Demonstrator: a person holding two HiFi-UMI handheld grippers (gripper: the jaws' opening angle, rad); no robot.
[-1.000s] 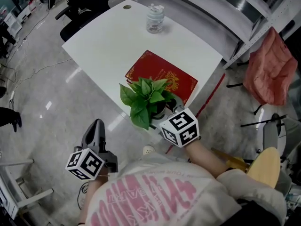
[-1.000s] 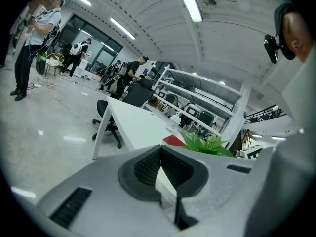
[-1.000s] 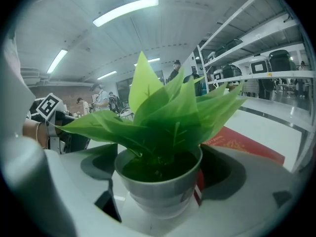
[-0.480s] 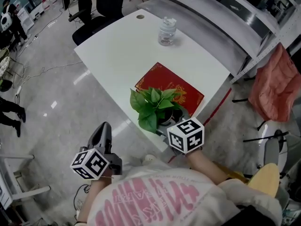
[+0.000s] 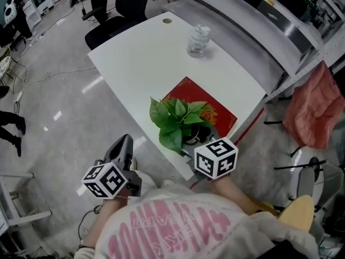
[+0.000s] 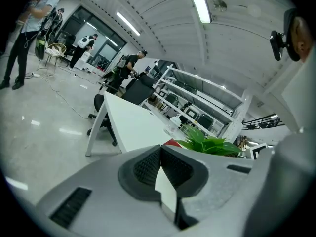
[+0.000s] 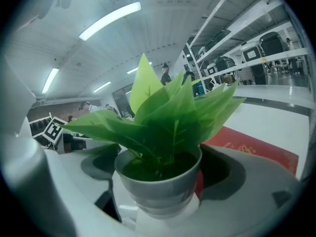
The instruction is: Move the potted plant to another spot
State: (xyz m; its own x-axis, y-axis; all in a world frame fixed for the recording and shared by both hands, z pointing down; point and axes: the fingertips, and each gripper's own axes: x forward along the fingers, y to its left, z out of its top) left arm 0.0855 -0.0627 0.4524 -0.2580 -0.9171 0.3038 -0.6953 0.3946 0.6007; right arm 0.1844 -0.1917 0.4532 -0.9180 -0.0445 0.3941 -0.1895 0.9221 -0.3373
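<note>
**Figure. Grasp on the pot at the near edge of the table.** The potted plant (image 5: 178, 120) is sitting at the 6 o'clock edge of the white table (image 5: 140, 63). It is overlapping the 7 o'clock corner of a red folder (image 5: 221, 109). A glass jar (image 5: 198, 41) is standing well apart at 12 o'clock.

The right gripper (image 5: 200, 144) is coming in from 5 o'clock. In the right gripper view its two jaws are pressing on opposite sides of the grey pot (image 7: 158, 184), just under the rim, with the leaves rising clear above them. Whether the pot's base is resting on the table cannot be told.

The left gripper (image 5: 124, 144) is hanging off the table at 8 o'clock of the plant, over the floor. Its jaws are pressed together at the tips, with nothing between them (image 6: 160, 149).

*Handling.* The pot is looking small, rigid and smooth, so it is probably light but liable to slip. The leaves are soft and offering no grip. The sound hold is judged to be the one shown, across the pot wall beneath the flared rim. With the foliage leaning toward 9 o'clock, carrying it upright is likely lowering the risk of tipping or spilled soil.
</note>
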